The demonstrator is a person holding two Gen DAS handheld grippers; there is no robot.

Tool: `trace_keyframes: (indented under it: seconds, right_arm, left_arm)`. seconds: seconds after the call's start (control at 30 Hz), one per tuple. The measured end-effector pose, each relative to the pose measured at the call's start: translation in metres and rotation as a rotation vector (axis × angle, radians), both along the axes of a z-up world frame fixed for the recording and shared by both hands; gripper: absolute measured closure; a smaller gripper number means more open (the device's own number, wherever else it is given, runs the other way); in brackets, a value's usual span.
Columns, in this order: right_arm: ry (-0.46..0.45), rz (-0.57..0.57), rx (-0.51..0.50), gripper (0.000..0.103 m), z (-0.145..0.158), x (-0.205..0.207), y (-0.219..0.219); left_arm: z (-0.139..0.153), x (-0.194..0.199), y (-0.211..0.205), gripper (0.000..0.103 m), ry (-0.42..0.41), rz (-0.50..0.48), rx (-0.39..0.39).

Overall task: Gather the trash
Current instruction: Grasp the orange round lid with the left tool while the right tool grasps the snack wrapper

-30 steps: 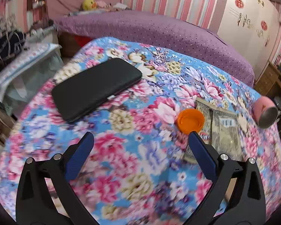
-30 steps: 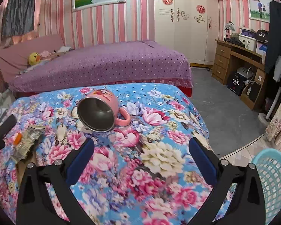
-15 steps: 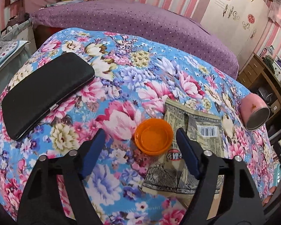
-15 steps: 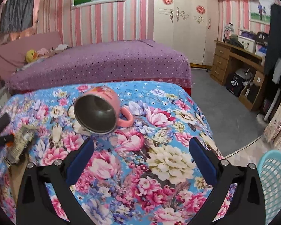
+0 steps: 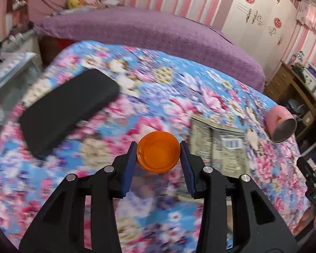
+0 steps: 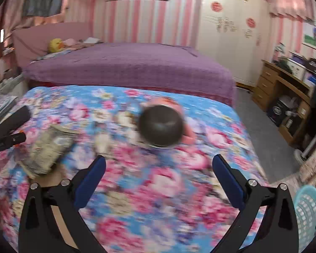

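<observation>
1. Two tongs are in view: the left tongs point(image 5: 158, 147) have closed onto the orange cap point(image 5: 158, 151), pads against its opposite rim edges, above the flowered desk point(image 5: 78, 154).
2. Judging by its look, the cap is light, stiff plastic with a smooth, slippery rim; squeezing across its widest part seems safest.
3. Flat snack wrappers point(image 5: 219, 145) lie just beside the cap; being thin and limp, they probably need pinching at an edge.
4. Right tongs point(image 6: 158, 169) gape wide with nothing between them, pointing at the pink mug point(image 6: 161, 126) lying on its side.
5. Motion blur smears the cloth and mug; whether the cap touches the desk cannot be told. Only part of a blue basket point(image 6: 309, 208) shows.
</observation>
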State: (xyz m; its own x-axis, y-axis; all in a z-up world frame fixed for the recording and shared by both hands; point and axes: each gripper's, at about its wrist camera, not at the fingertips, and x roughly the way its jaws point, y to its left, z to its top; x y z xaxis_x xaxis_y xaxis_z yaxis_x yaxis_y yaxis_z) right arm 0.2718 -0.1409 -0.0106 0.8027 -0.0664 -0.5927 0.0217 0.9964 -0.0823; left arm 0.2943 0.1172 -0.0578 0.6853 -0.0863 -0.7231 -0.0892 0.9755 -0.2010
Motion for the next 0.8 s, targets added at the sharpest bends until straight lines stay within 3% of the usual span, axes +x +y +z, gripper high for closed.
trace_keyframes:
  seconds: [0.2, 0.3, 0.43, 0.57, 0.63, 0.7, 0.8]
  right_arm:
    - [0.058, 0.106, 0.005, 0.007, -0.004, 0.019, 0.055]
    - [0.106, 0.158, 0.027, 0.018, -0.011, 0.031, 0.079]
    - [0.176, 0.220, 0.061, 0.023, -0.023, 0.045, 0.108]
    - [0.248, 0.263, 0.074, 0.051, -0.040, 0.056, 0.124]
    - [0.258, 0.275, 0.077, 0.062, -0.041, 0.058, 0.127]
    - [0.244, 0.276, 0.060, 0.080, -0.039, 0.058, 0.127]
    - [0.230, 0.298, 0.060, 0.091, -0.037, 0.057, 0.127]
  left_arm:
    - [0.005, -0.013, 0.023, 0.064, 0.004, 0.078, 0.083]
    - [0.007, -0.020, 0.032, 0.064, 0.004, 0.104, 0.125]
    - [0.016, -0.031, 0.038, 0.064, -0.013, 0.122, 0.142]
    - [0.021, -0.037, 0.042, 0.064, -0.016, 0.131, 0.156]
    - [0.021, -0.039, 0.045, 0.064, -0.012, 0.140, 0.161]
    - [0.023, -0.040, 0.051, 0.064, -0.010, 0.154, 0.144]
    - [0.024, -0.042, 0.055, 0.064, -0.010, 0.171, 0.113]
